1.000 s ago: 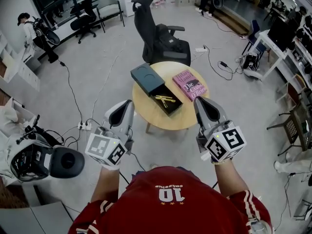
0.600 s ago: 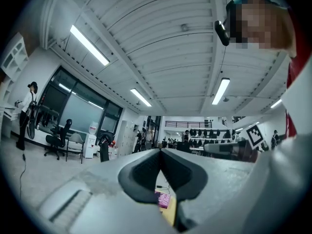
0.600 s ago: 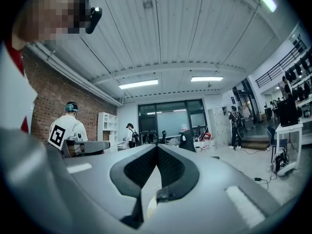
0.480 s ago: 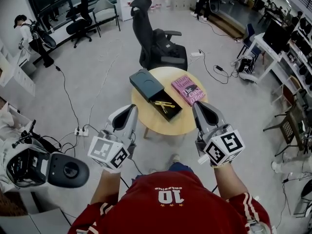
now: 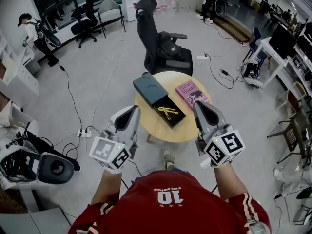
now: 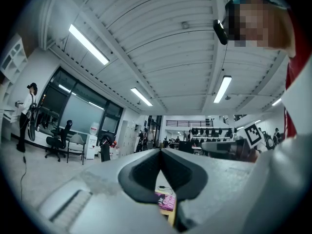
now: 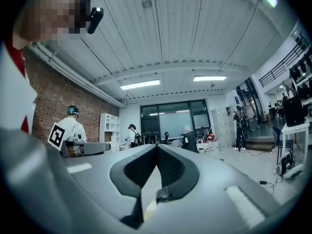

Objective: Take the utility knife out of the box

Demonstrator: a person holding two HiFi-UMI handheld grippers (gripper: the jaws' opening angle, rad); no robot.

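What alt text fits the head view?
A person in a red jersey holds the left gripper and right gripper, both shut and empty, short of a round wooden table. On it an open dark box holds a yellow utility knife, with a pink book beside it; a black office chair stands behind.

I am seeing bare table [image 5: 161, 129] before the open box [image 5: 150, 87]; 1 book [image 5: 191, 92] is flanking its right, 1 chair [image 5: 163, 48] is standing behind.
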